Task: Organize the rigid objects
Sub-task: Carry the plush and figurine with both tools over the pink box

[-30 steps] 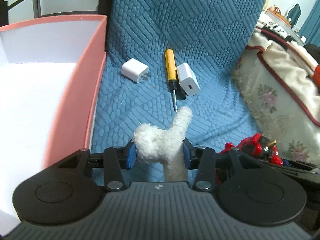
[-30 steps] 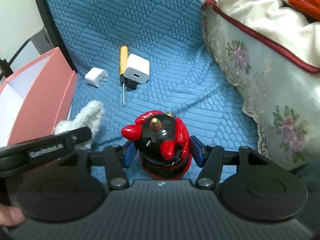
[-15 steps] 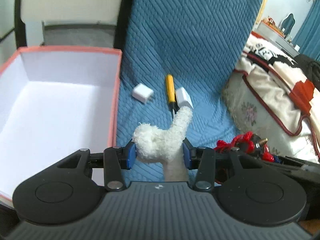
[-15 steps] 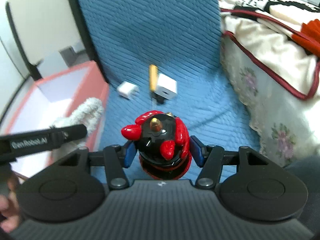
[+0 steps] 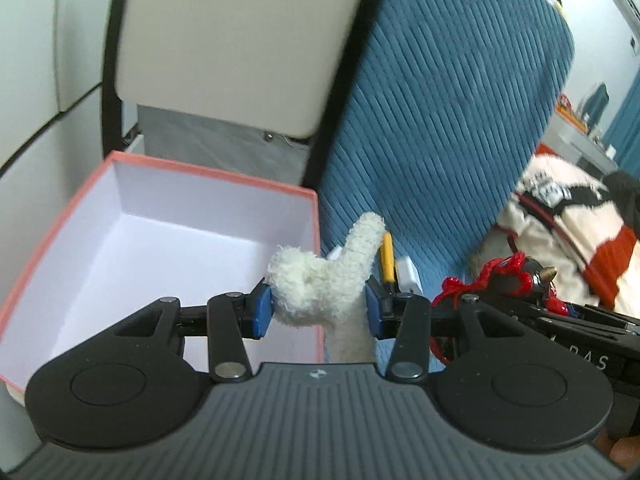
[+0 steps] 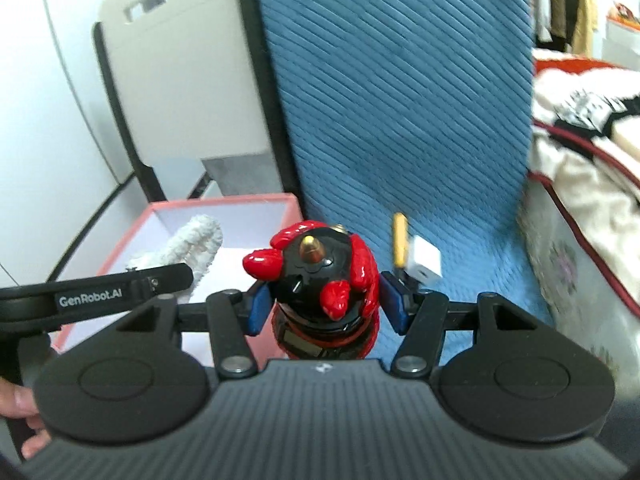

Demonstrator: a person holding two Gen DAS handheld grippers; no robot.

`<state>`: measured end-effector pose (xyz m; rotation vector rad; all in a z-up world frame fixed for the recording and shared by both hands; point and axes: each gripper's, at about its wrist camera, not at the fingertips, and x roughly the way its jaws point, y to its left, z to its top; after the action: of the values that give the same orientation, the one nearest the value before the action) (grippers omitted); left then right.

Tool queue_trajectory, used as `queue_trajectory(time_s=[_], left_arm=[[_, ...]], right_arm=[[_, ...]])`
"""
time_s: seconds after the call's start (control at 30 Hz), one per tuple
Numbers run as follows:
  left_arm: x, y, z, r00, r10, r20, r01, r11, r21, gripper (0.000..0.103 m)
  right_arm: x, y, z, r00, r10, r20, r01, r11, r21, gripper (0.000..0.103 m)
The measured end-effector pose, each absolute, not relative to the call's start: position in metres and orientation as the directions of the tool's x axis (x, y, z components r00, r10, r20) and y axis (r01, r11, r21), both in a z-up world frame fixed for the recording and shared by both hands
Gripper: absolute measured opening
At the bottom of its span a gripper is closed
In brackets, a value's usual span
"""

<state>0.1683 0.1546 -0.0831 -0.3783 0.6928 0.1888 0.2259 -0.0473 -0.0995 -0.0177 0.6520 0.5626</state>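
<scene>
My left gripper [image 5: 318, 312] is shut on a white fuzzy plush toy [image 5: 320, 284], held in the air beside the right wall of an open pink box [image 5: 120, 160] with a white inside. My right gripper [image 6: 324, 308] is shut on a red and black figurine [image 6: 320, 280] with a gold tip. Seen from the right wrist, the plush toy [image 6: 196, 240] hangs over the pink box [image 6: 224, 201]. The figurine [image 5: 516, 276] shows at the right of the left wrist view. A yellow screwdriver [image 6: 400, 232] and a white charger [image 6: 426, 262] lie on the blue cover.
A blue quilted cover [image 6: 400, 100] runs up the backrest behind the objects. A cream floral blanket [image 6: 580, 208] is heaped at the right. A black-framed white chair back [image 5: 240, 40] stands behind the box. A person's fingers [image 6: 20, 400] hold the left gripper's handle.
Both grippers have risen with their toys still held. The box, screwdriver and chargers look lower and farther away, and the plush toy has come level with the box's right wall.
</scene>
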Motion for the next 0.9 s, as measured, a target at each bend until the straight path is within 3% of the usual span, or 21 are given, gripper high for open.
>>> queue_trajectory(time_s=[0.33, 0.7, 0.9], left_arm=[[0.158, 0.212, -0.060, 0.764, 0.108, -0.637, -0.356, 0.894, -0.274, 0.051], [0.153, 0.268, -0.122, 0.656, 0.123, -0.744, -0.443, 0.862, -0.248, 0.051], [0.150, 0.292, -0.165, 0.589, 0.102, -0.801, -0.480, 0.843, -0.245, 0.051]], right_arm=[[0.218, 0.016, -0.089, 0.611, 0.564, -0.556, -0.598, 0.789, 0.142, 0.060], [0.227, 0.083, -0.155, 0.482, 0.546, -0.685, -0.631, 0.759, 0.161, 0.060], [0.225, 0.111, -0.189, 0.459, 0.494, -0.738, -0.645, 0.756, 0.105, 0.060]])
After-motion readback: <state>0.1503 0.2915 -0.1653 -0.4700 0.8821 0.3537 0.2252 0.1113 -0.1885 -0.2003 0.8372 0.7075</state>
